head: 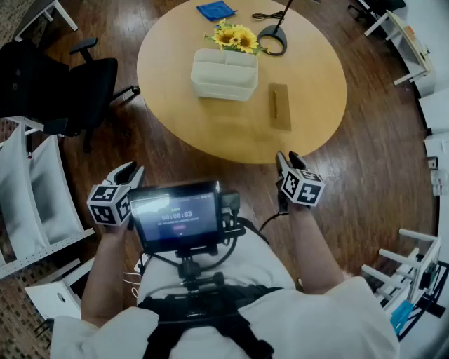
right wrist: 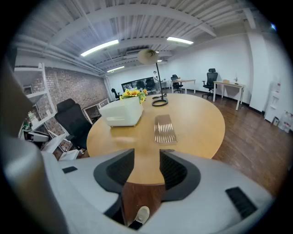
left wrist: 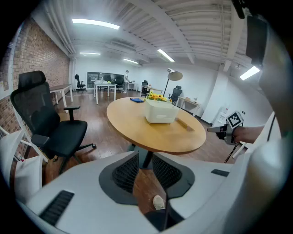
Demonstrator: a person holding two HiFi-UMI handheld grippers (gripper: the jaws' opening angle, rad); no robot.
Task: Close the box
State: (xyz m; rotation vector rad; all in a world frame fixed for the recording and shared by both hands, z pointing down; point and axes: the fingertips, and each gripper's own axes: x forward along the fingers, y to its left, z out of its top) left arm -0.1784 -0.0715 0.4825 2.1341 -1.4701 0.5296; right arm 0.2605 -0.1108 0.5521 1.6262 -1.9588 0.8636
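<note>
- Strapped at chest, right below head camera: lit screen (head: 175,217), set between both grippers.
- Left of screen: left gripper (head: 133,168), marker cube on top, held low and well short of table (head: 210,133). Jaws apart by a narrow gap, gripping nothing, only floor (head: 365,161) showing between them.
- Right of screen: right gripper (head: 287,158), marker cube on top, tips at near rim of table as seen from above. Jaws apart, wider than left pair, gripping nothing, with table rim and floor showing through gap.
- On round table, past its middle toward far side: box (head: 224,73), cream, rectangular, rounded corners, long side facing near rim. Well apart from both grippers, touched by neither. Cannot tell from these views whether shut or open.
- Just behind box, leaning over its far right corner: sunflowers (head: 237,36), yellow heads with green leaves.
- Right of box, apart from it: wooden strip (head: 280,106), flat on table, long axis running from near to far.
- Beyond sunflowers, toward far rim: lamp base (head: 272,38), black and ring-shaped, thin stem rising from it.
- Left of lamp base, at far rim: cloth (head: 216,10), blue, lying flat.
- Left of table, on floor: chair (head: 63,80), black, with armrests, clear of table.
- Nearer, along left edge: shelving (head: 35,189), white.
</note>
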